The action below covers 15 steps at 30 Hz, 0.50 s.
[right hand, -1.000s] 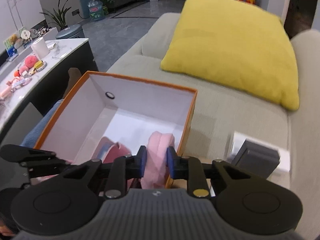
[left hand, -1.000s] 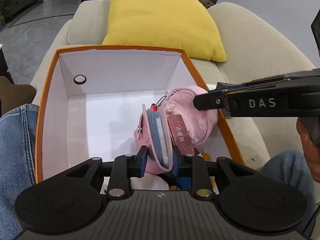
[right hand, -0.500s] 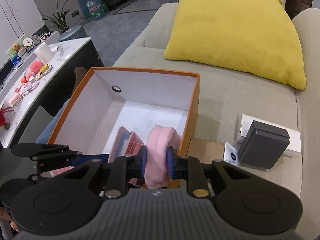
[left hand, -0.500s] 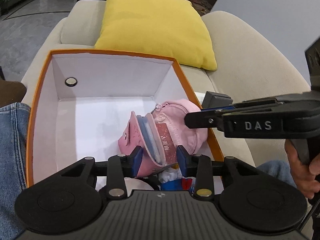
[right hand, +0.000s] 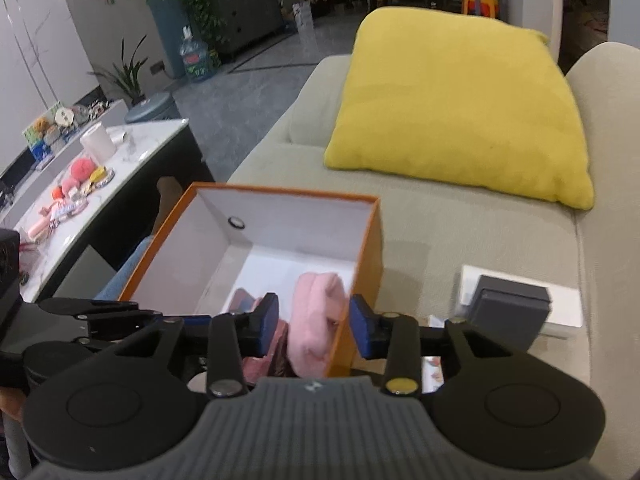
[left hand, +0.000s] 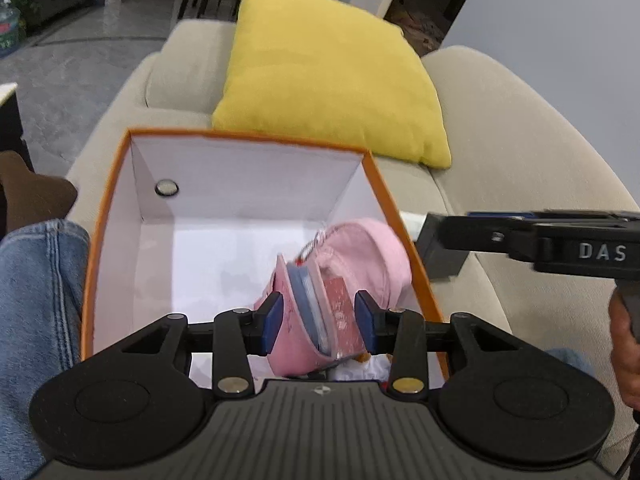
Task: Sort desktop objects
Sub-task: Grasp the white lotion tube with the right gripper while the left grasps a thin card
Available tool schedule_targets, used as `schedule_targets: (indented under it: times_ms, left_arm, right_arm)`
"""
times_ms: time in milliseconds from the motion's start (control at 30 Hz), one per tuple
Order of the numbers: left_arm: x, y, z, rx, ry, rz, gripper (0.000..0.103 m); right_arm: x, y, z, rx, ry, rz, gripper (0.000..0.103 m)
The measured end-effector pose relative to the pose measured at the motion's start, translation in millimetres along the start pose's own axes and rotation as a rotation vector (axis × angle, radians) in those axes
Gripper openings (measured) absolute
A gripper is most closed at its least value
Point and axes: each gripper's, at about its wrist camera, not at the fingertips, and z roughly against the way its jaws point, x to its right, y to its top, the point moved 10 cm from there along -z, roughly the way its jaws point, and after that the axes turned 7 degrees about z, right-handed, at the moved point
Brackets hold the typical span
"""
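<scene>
Pink pouch [left hand: 298,320]: in orange box [left hand: 248,136], near-right corner, standing on edge, long axis toward the far wall, beside pink cap [left hand: 372,252]. Left gripper [left hand: 319,324] opening, pads clear of pouch. Right gripper [right hand: 313,326] opening, astride cap and box's right wall, released. Box rests on beige sofa [right hand: 460,232]; yellow cushion [right hand: 452,108] behind.

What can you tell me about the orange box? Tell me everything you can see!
The orange box is open cardboard with no lid, orange outside and along its rim, white inside. A small round metal-ringed hole sits in its far wall. It stands upright on the beige sofa, before a yellow cushion. A pink cap and pink pouch lie inside.
</scene>
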Motion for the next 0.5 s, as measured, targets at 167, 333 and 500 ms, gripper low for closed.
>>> schedule_targets:
  times_ms: [167, 333, 500]
  left_arm:
    - [22.9, 11.6, 16.6, 0.05, -0.013, -0.051, 0.044]
    - [64.8, 13.1, 16.7, 0.046, -0.038, -0.145, 0.044]
    - [92.0, 10.5, 1.3, 0.021, -0.029, -0.191, 0.043]
  right_arm:
    - [36.5, -9.4, 23.3, 0.028, -0.068, -0.05, 0.041]
    - [80.6, -40.5, 25.7, -0.03, -0.14, -0.117, 0.041]
    - [88.7, -71.6, -1.3, -0.133, -0.111, -0.102, 0.041]
